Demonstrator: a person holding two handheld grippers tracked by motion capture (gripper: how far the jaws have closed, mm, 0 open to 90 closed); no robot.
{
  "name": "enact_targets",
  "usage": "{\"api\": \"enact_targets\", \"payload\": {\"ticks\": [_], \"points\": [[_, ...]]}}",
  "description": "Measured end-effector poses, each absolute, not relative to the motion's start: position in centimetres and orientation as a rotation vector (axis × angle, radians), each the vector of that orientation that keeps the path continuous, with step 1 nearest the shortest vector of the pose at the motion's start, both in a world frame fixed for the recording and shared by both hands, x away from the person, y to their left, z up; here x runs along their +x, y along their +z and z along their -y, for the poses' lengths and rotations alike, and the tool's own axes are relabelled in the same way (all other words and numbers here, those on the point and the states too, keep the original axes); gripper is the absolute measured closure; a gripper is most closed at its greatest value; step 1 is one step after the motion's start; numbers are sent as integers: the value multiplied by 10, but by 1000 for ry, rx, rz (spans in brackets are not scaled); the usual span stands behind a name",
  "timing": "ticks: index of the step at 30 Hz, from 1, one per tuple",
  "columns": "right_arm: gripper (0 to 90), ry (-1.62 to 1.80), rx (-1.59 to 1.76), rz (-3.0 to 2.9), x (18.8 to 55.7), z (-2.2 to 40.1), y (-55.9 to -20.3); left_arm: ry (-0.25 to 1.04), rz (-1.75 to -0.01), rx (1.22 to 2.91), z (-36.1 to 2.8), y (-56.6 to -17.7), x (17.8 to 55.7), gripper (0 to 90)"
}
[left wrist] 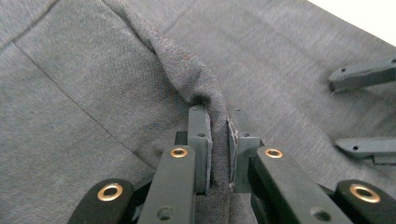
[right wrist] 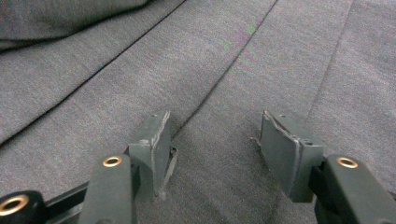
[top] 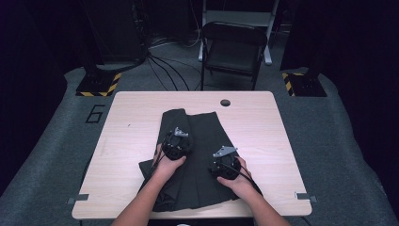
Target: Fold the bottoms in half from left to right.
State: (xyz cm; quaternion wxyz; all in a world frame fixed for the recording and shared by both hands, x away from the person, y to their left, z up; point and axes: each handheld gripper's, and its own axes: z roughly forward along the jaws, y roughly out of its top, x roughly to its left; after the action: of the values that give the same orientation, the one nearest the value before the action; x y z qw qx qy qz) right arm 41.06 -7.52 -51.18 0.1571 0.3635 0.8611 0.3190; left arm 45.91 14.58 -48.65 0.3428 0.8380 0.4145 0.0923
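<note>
Dark grey cloth [top: 197, 155] spread over middle of table [top: 263, 127], reaching near edge. Left gripper [left wrist: 218, 140] nearly closed – pinches raised ridge of cloth between pads. Right gripper [right wrist: 212, 149] just beside it, toward right edge – jaws apart, tips on flat cloth, nothing gripped.

The pleated skirt [top: 197, 155] lies on the middle of the table [top: 263, 136] before me, its near edge at the table's near edge. My left gripper [top: 176, 145] sits on the skirt's left half, my right gripper [top: 225, 165] on its right half, nearer me. Behind the table stands a folding chair [top: 233, 47]; a cable hole [top: 225, 102] lies near the far edge.
</note>
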Motion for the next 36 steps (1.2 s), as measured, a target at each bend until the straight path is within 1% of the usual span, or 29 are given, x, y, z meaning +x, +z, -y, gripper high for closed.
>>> {"api": "enact_targets", "payload": {"ticks": [7, 12, 15, 19, 26, 29, 31, 36], "points": [[427, 910, 1045, -2467, 410, 75, -512, 236, -1078, 2180, -145, -492, 458, 811], [426, 909, 1034, -2465, 411, 75, -512, 233, -1082, 2172, -146, -492, 459, 775], [426, 910, 1037, -2464, 410, 75, -512, 231, -1084, 2167, -147, -491, 459, 740], [426, 912, 1034, -2465, 411, 76, -512, 249, -1085, 2164, -150, -486, 458, 646], [425, 915, 1058, -2463, 409, 75, -512, 280, -1093, 2111, -167, -472, 455, 533], [423, 912, 1060, -2461, 409, 75, -512, 290, -1093, 2080, -178, -464, 452, 502], [422, 911, 1036, -2462, 410, 75, -512, 321, -1092, 2072, -185, -458, 448, 494], [420, 905, 1048, -2460, 409, 75, -512, 341, -1097, 2055, -206, -447, 437, 473]]}}
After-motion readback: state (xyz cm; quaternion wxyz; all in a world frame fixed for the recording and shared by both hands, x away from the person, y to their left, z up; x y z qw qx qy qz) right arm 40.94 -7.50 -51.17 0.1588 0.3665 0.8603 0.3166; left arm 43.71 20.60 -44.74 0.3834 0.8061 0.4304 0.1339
